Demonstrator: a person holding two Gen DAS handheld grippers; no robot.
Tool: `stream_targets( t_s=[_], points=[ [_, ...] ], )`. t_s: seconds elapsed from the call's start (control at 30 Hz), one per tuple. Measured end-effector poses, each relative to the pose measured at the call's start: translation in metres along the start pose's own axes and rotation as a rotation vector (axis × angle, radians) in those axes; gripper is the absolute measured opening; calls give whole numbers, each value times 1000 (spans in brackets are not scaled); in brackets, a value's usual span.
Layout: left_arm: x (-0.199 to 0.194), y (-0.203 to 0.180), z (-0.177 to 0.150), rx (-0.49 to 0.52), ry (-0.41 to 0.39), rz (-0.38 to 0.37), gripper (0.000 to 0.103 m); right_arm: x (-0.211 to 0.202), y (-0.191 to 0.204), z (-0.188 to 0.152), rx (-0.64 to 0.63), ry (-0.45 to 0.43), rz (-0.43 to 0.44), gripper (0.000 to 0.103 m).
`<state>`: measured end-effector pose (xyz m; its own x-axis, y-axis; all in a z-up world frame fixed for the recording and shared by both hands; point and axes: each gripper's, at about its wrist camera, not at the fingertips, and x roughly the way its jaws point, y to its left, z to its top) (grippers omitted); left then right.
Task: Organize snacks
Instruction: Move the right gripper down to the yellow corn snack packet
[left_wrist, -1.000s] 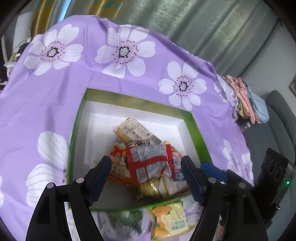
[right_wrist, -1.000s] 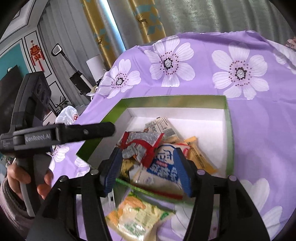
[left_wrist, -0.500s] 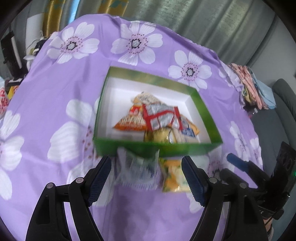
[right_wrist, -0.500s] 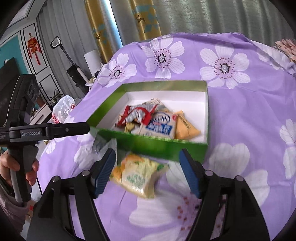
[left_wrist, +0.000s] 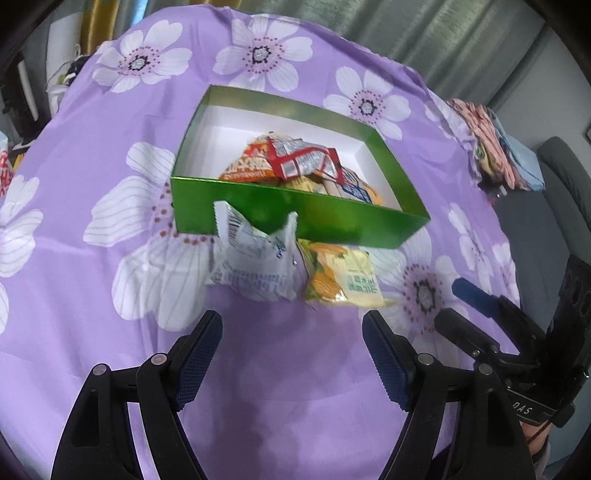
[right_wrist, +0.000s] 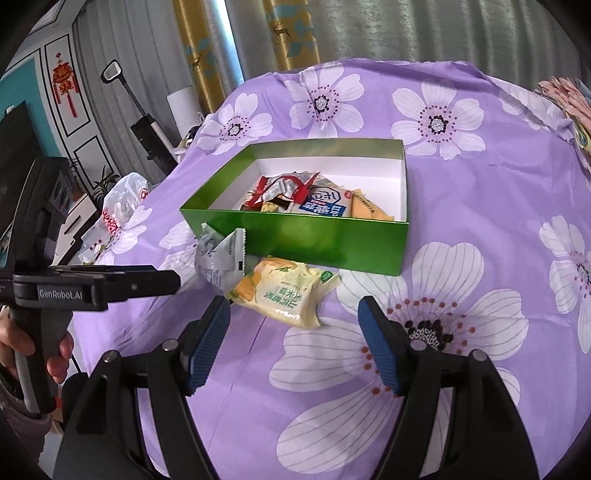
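Snacks lie ahead of my jaws: white packet (left_wrist: 255, 266) and yellow packet (right_wrist: 284, 291) beside the green box (left_wrist: 295, 218) (others piled inside). Left gripper (left_wrist: 291, 354) and right gripper (right_wrist: 293, 343) both gape, empty.

Green box (left_wrist: 295, 214), open-topped with a white interior, sits on the cloth and holds a heap of snack packets (left_wrist: 295, 166) toward its near side. Two packets lie outside, touching its near wall: a crumpled white packet (left_wrist: 255, 266) and, just beside it, a yellow-green packet (left_wrist: 343, 280) lying flat.
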<state>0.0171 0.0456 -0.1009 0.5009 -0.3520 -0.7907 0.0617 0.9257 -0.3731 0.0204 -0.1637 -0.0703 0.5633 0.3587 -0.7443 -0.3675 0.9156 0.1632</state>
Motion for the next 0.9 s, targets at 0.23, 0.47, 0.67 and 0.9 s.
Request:
stream_targets(
  t_s=[0.23, 0.47, 0.67, 0.9],
  points=[
    [-1, -8, -6, 7, 10, -17, 78, -4, 7, -3, -18, -2, 2, 74],
    [3, -14, -5, 16, 10, -34, 78, 0, 9, -6, -20, 7, 7, 75],
    [11, -15, -5, 16, 23, -49, 78, 6, 4, -9, -7, 23, 16, 76],
    [14, -19, -7, 41, 7, -91, 78, 16, -1, -14, 4, 51, 28, 76]
  ],
)
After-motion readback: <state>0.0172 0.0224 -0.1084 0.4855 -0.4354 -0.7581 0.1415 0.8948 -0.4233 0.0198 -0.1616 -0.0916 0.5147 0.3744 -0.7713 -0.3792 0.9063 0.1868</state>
